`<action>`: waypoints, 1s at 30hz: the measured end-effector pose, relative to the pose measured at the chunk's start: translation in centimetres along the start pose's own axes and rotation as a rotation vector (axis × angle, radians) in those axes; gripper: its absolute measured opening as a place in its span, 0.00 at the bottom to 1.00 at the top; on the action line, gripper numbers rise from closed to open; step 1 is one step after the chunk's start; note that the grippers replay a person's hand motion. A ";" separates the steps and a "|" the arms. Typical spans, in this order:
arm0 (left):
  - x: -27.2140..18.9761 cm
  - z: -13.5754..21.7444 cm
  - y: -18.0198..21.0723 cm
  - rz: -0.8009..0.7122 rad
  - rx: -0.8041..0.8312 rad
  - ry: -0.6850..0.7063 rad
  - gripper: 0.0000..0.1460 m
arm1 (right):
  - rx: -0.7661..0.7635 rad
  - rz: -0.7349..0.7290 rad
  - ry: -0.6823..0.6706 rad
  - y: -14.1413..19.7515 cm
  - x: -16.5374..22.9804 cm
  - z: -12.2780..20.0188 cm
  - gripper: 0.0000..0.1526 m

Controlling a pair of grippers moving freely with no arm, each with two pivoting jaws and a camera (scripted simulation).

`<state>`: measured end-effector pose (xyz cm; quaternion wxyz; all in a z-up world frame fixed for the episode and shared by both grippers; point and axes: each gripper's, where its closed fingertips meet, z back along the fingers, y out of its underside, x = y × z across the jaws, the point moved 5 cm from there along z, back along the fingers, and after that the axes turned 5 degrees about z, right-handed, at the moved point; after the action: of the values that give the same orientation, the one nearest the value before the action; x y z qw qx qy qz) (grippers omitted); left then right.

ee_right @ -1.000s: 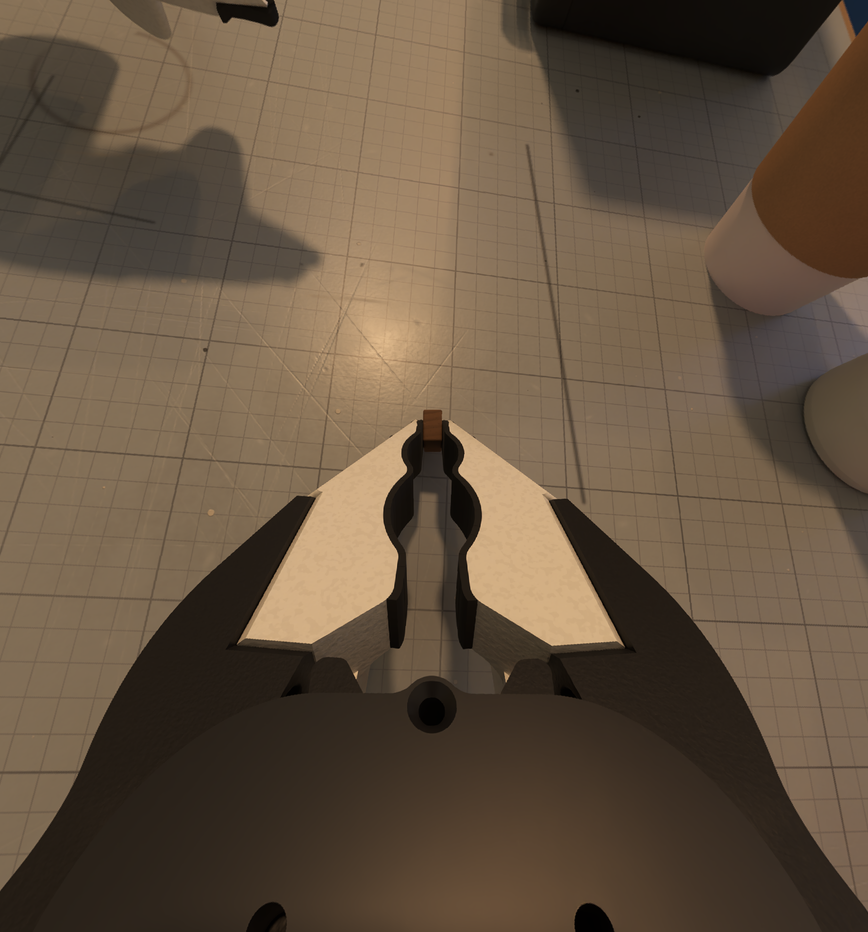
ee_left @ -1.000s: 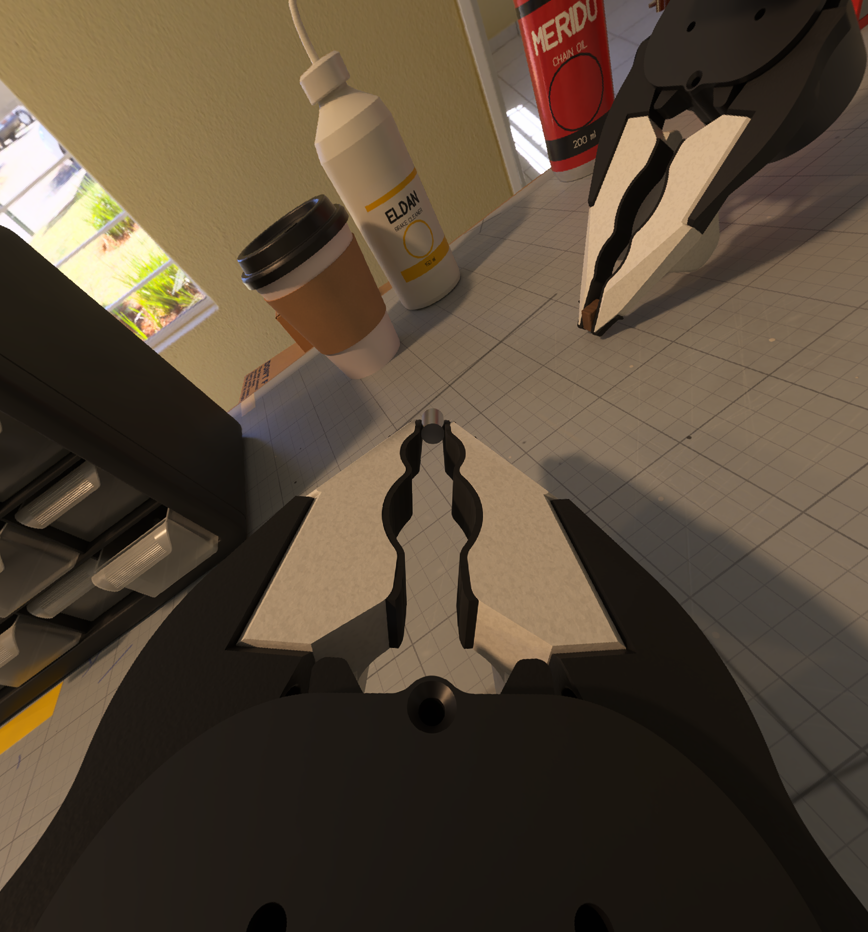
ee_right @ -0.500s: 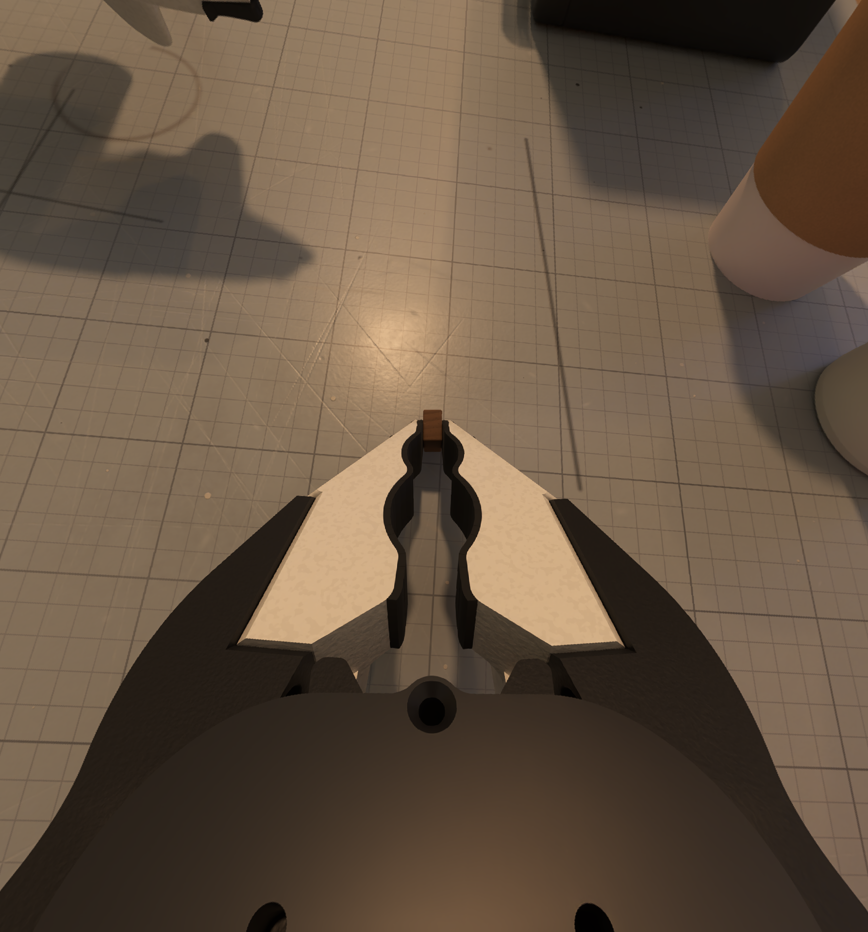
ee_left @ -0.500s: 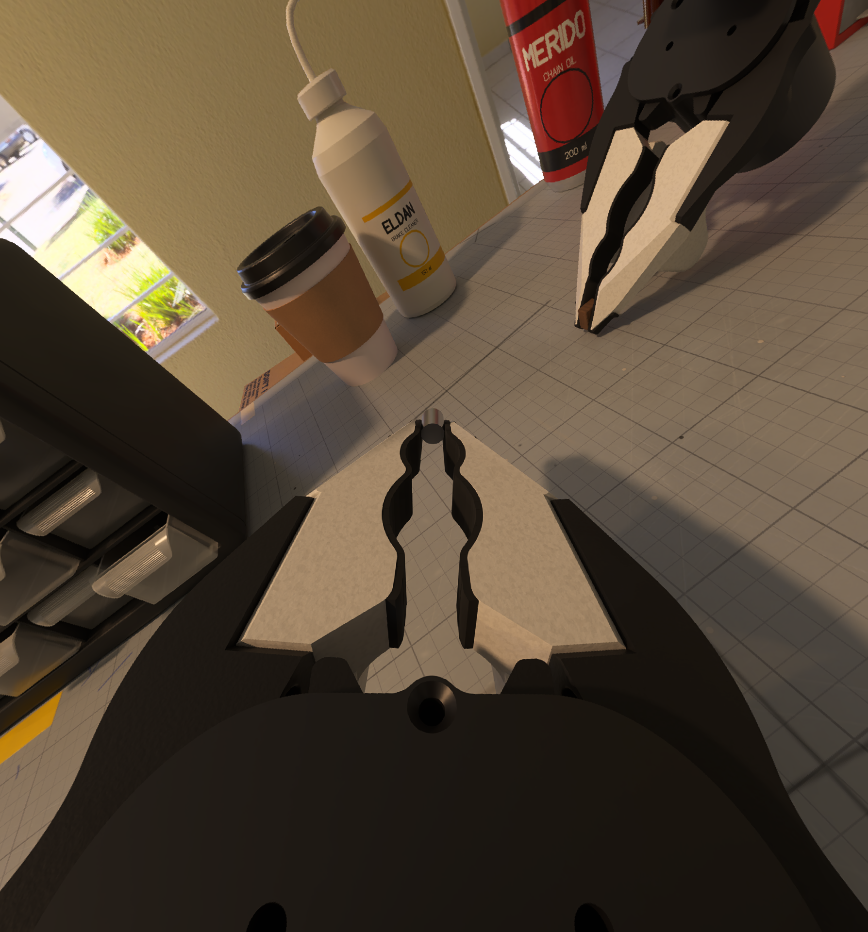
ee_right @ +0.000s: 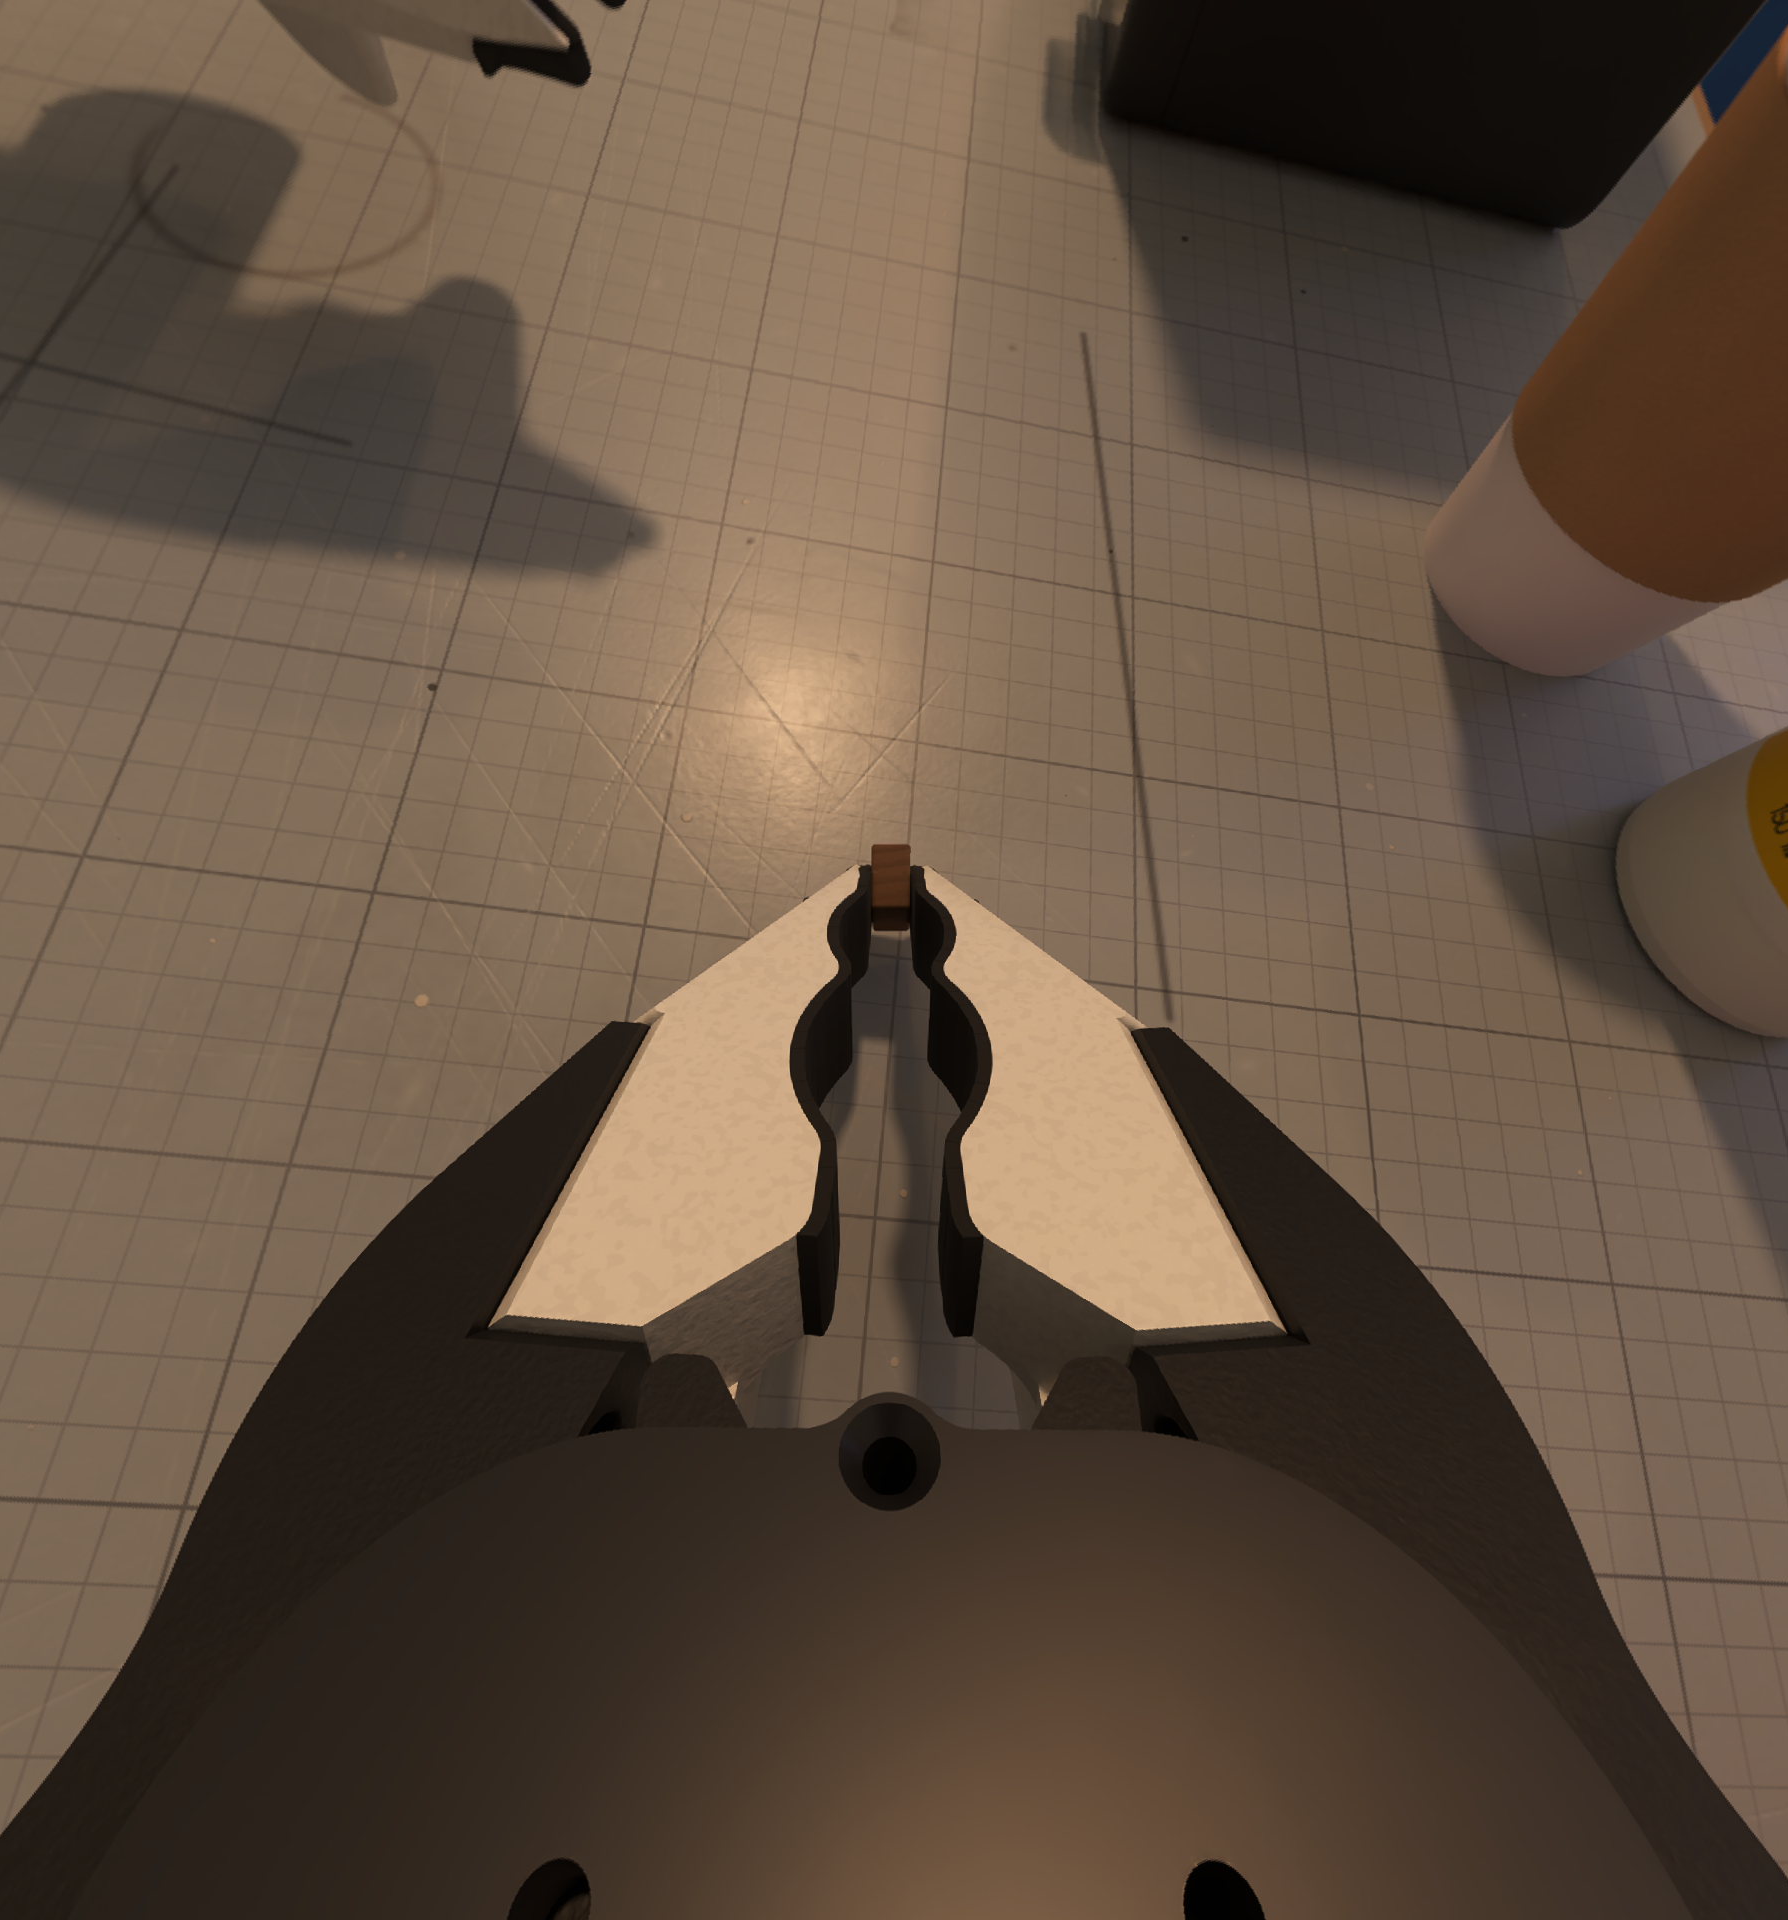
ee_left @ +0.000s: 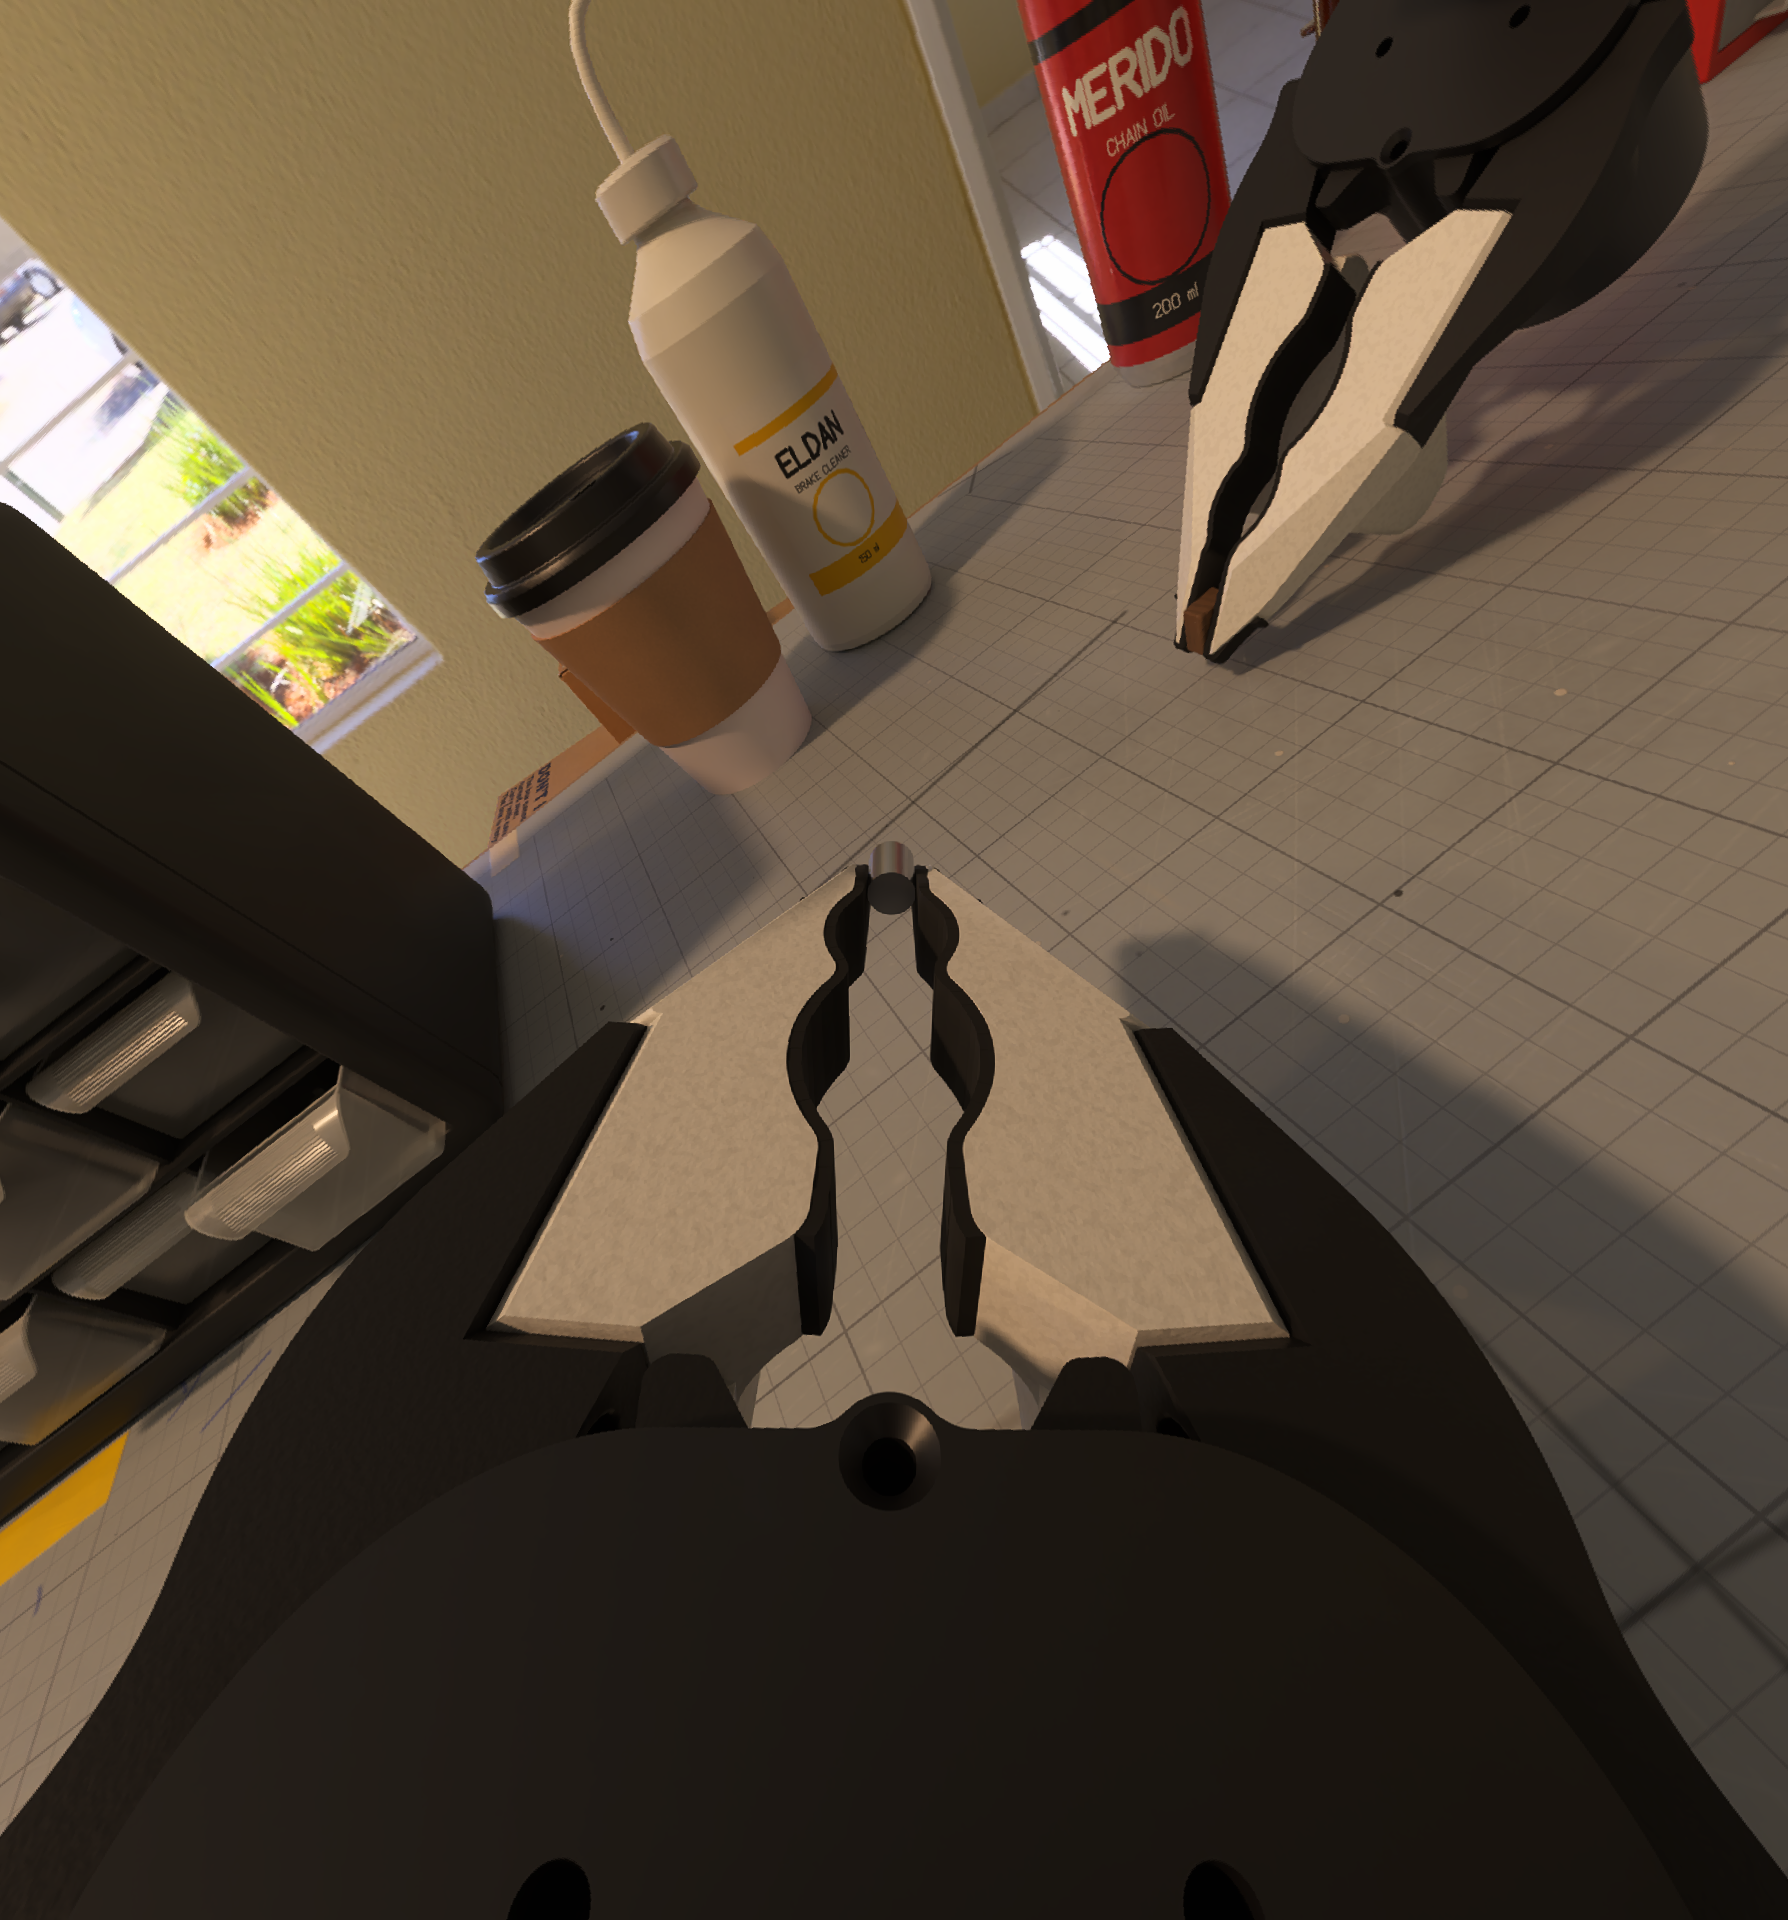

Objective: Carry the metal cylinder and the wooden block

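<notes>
A gridded worktop [ee_left: 1492, 935] carries a black drawer cabinet [ee_left: 194, 831], a lidded coffee cup [ee_left: 651, 613] and a white squeeze bottle [ee_left: 765, 395]. The left tool [ee_left: 890, 894] is clamped on the metal cylinder [ee_left: 890, 878] at its tips. The right tool [ee_right: 890, 899] is clamped on the wooden block [ee_right: 890, 883], above the worktop.

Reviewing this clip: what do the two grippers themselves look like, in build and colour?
Both match: the left gripper and right gripper have broad matte-black bodies, two flat cream-white speckled triangular fingers lined with wavy black inner pads, and a round hole at the base. No cables or markings visible.
</notes>
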<state>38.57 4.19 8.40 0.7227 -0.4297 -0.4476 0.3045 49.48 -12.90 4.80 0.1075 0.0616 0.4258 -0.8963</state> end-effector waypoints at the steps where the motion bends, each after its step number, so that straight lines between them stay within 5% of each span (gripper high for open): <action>1: 0.0 0.0 0.0 0.000 0.000 0.000 0.05 | 0.008 0.010 -0.001 0.1 0.0 -0.1 0.04; 30: 0.0 -0.1 0.1 -0.009 0.006 0.004 0.05 | 0.059 0.054 0.068 0.1 0.0 -0.5 0.04</action>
<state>38.68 4.17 8.31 0.7262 -0.4260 -0.4472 0.3019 49.56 -12.57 4.40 0.1154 0.1066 0.4009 -0.9025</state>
